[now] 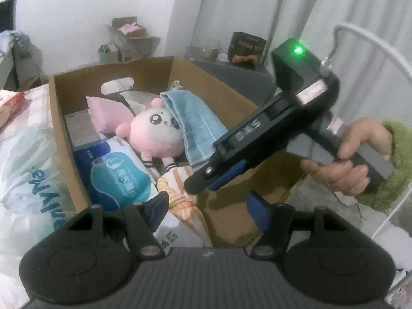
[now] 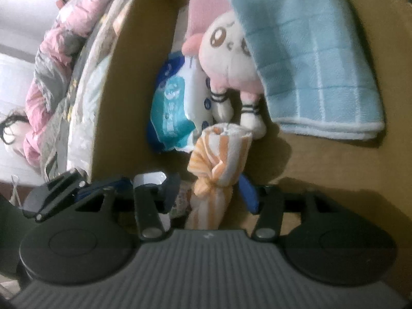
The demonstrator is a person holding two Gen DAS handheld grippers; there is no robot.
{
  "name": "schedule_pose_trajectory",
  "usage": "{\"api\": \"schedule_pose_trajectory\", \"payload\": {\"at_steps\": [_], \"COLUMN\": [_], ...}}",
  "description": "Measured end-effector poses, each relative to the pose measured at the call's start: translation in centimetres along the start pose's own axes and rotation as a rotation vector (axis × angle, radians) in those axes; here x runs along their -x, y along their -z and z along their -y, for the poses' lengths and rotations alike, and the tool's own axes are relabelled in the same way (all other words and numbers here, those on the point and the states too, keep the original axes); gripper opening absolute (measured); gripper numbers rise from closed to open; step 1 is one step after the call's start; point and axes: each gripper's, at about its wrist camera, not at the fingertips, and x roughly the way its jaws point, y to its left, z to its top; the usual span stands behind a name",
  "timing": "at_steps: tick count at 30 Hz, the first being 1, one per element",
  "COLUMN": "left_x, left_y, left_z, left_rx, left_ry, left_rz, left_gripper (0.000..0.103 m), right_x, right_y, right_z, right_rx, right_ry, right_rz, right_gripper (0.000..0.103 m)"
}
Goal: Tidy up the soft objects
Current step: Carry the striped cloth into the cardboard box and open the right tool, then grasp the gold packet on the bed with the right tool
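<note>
Cardboard box [image 1: 64, 139] open-topped, orange-striped cloth [image 2: 219, 164] between right gripper [image 2: 209, 193] fingers, spread and not pressing, bare floor of the box right of the cloth, left gripper [image 1: 208, 206] fingers apart, holding nothing, at the box's near edge.

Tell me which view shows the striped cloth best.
Right wrist: the knotted striped cloth stands whole between the right gripper's open fingers. Left wrist shows only part of it, behind both grippers.

Your left gripper [image 1: 207, 204] stands open over the near edge of the box [image 1: 180, 69]. Your right gripper [image 1: 199, 182] points into the box, at the striped cloth [image 1: 177, 180]. Behind lie a pink plush [image 1: 154, 134] and a blue towel [image 1: 190, 121].
</note>
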Motion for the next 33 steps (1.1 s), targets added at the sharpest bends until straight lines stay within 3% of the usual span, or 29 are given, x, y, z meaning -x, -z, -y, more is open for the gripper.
{"api": "schedule_pose_trajectory", "payload": {"at_steps": [9,16,25,31,33], "left_x": [4.9,10.2,14.6,14.2,13.5], "left_y": [1.2,3.7,8.4,10.0,10.2], "left_z": [-0.1,-3.2,-10.5,-14.5,-15.8], "left_rx": [-0.064,-0.039,0.063,0.104,0.115], "left_ry": [-0.083,-0.217,-0.492,-0.587,-0.604], "left_rz": [0.119,0.204,0.219,0.192,0.184], "left_gripper": [0.076,0.079,0.079,0.078,0.072], "right_x": [5.3,5.7,-1.2,-7.5,-9.7], "right_y": [2.6,2.7,0.5,-1.2,-2.0], "right_z": [-3.0,-10.1,-22.4,-28.0,-29.4], "right_rx": [-0.007,0.096,0.298,0.364,0.374], "right_ry": [-0.027,-0.096,-0.141,-0.118,-0.104], "right_rz": [0.172,0.243,0.151,0.051,0.025], "right_gripper": [0.054,0.055,0.055,0.055,0.055]}}
